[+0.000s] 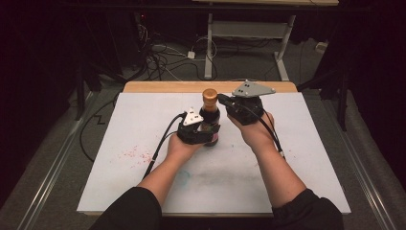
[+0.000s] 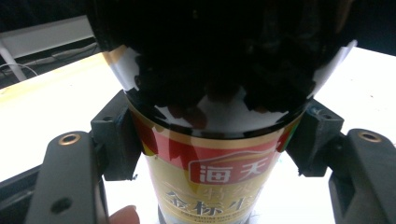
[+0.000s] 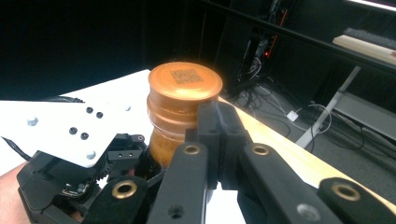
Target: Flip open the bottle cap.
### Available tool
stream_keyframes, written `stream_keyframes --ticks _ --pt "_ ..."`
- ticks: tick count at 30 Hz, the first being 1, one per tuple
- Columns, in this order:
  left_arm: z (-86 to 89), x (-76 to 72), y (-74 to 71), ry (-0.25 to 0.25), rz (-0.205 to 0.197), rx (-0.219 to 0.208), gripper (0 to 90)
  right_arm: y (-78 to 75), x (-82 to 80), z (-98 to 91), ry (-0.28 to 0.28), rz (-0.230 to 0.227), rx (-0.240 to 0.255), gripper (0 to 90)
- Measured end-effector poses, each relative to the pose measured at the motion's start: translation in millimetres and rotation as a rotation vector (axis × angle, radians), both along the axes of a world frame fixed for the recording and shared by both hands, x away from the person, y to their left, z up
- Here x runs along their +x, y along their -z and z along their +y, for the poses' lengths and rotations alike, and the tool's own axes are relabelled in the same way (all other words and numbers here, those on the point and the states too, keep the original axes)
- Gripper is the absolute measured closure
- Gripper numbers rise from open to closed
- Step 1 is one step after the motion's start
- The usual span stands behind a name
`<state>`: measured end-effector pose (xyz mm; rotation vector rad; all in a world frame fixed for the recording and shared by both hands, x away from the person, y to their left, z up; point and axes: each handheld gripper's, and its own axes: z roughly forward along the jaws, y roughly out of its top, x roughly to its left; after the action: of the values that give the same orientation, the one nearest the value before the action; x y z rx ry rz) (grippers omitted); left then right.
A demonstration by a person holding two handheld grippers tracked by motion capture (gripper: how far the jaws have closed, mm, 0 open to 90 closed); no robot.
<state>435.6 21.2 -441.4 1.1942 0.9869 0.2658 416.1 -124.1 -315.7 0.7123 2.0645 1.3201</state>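
Sauce bottle [image 1: 210,125] upright mid-table [image 1: 143,191], clamped at body by left gripper [image 1: 203,135]. Right gripper [image 1: 221,98] jaws together, beside orange cap [image 1: 209,95], touching its side. Beyond table, cables on floor [image 1: 163,57].

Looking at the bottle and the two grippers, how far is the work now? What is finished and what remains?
Done: the left gripper is shut on the body of the bottle, which stands upright on the table. In hand: the right gripper, jaws together, is beside the orange cap; contact cannot be confirmed. Left: the cap is still on, so opening, probably the aim, is not yet done.
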Motion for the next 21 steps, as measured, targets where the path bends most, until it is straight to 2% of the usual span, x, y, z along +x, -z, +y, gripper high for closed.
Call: stream_keyframes --ticks 8,14,15,16,17,18,19,20,21 --pt "-1.1 0.0 -0.1 -0.013 0.001 0.011 29.4 -2.1 -0.9 2.7 0.007 0.004 -0.013 90.0" --pt "-2.3 0.1 0.2 -0.026 -0.002 0.001 29.3 -3.5 -0.5 3.7 0.006 0.012 -0.018 90.0" --pt "4.2 -0.2 2.2 0.021 -0.015 0.097 29.3 -3.9 -0.5 4.1 0.008 0.014 -0.02 90.0" --pt "-1.3 1.2 0.3 -0.025 0.003 -0.005 29.3 -4.6 -0.5 4.4 0.013 0.013 -0.021 90.0" --pt "-1.4 0.7 1.0 -0.013 -0.005 0.005 29.3 -6.1 -1.2 3.8 0.003 0.004 0.005 90.0" --pt "-3.9 0.0 1.0 -0.022 -0.01 -0.01 29.3 -9.2 -2.7 2.0 -0.023 -0.012 0.062 90.0" --pt "-6.1 -1.1 1.2 -0.025 -0.02 -0.024 29.2 -17.9 -7.4 0.3 -0.041 -0.049 0.113 90.0" --pt "-7.1 -1.4 1.4 -0.031 -0.023 -0.035 29.1 -23.8 -11.0 0.8 -0.039 -0.082 0.11 90.0" --pt "-6.7 -1.3 1.6 -0.03 -0.024 -0.031 29.0 -26.4 -11.8 0.5 -0.027 -0.09 0.103 90.0"
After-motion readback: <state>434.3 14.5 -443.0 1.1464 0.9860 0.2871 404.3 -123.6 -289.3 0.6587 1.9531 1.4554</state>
